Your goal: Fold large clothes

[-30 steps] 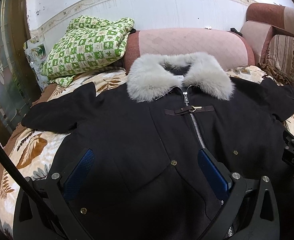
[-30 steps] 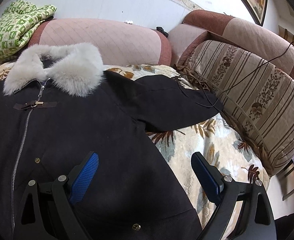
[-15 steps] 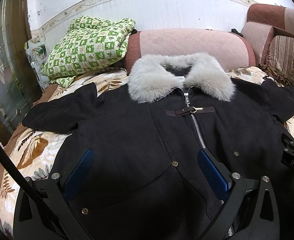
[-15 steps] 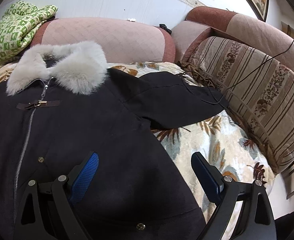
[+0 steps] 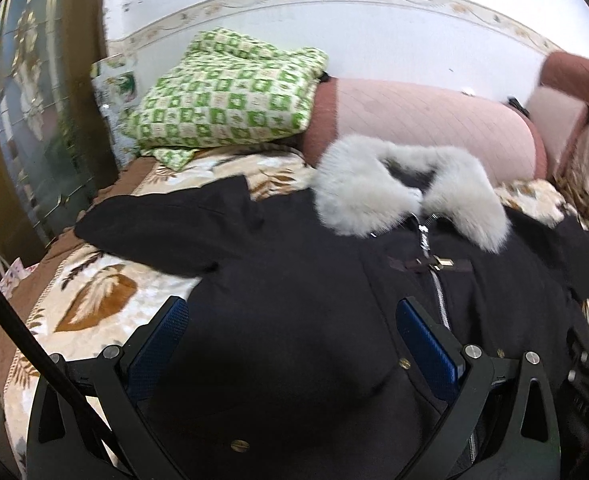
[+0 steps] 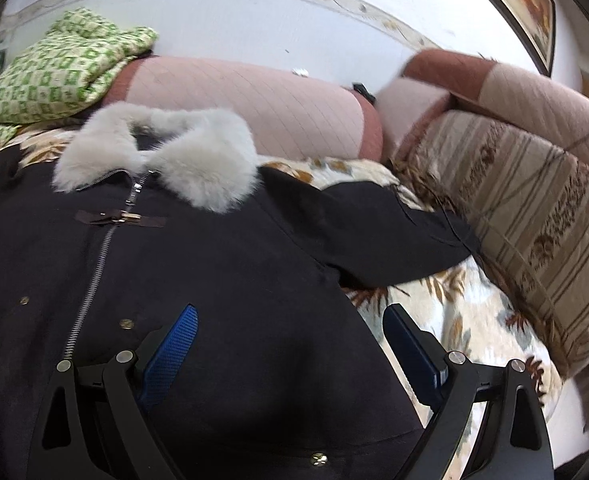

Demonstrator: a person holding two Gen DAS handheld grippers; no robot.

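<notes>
We hold the left gripper [image 5: 294, 344] and right gripper [image 6: 290, 340] spread wide over the black coat [image 5: 294, 280], lying flat on the floral blanket [image 6: 454, 304]; bare blanket borders both sleeves.

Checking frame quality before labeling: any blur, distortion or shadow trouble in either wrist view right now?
Left wrist: motion blur on the fur collar and green quilt; fisheye bends the wall border; dark shadow on the black coat between the open left gripper. Right wrist: striped cushion smeared; open right gripper sharp.
</notes>
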